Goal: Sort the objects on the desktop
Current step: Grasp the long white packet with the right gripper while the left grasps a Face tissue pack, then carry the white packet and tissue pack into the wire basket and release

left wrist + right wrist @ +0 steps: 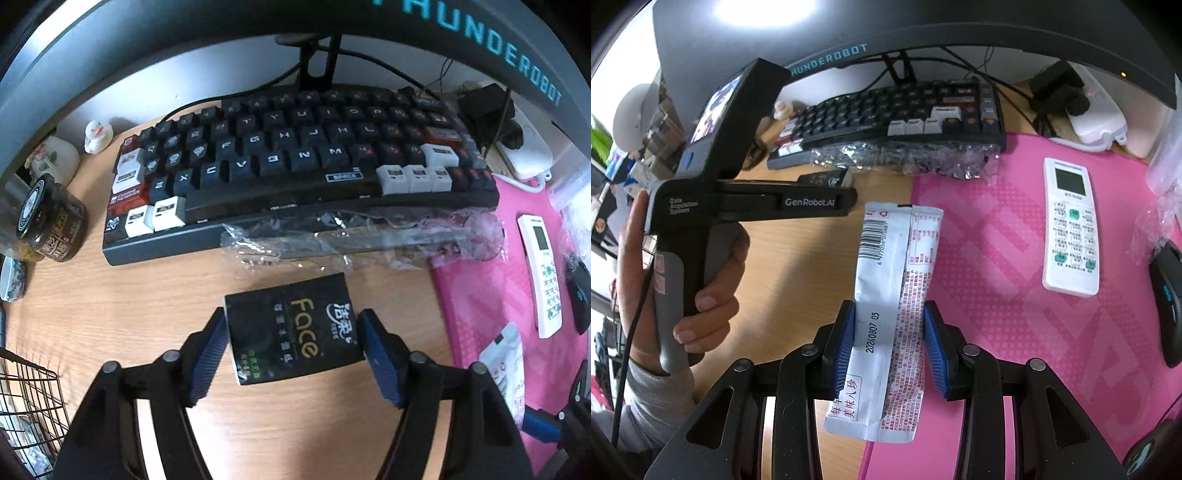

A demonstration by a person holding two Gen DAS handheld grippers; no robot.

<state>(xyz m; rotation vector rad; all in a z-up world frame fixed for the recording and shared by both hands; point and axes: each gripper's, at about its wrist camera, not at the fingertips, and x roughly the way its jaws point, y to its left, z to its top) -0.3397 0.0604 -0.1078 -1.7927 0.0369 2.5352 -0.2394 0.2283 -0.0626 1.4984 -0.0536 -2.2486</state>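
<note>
Both claws busy: tissue pack on the left, sachet on the right.

My left claw (291,341) straddles the black tissue pack (293,328) on the bench (110,314); I can't tell whether both pads touch, so I'd square up before squeezing. My right claw (890,341) grips the white sachet (892,306) over the pink mat (1015,314). The wire basket (29,406) is cut off.

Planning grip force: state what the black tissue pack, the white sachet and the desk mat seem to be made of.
Black tissue pack: soft plastic film, semi-glossy, judging by faint sheen.
White sachet: thin plastic or laminated film, crimped ends, matte.
Desk mat: pink, probably fabric-topped, with a dotted weave-like pattern; hard to confirm.
</note>
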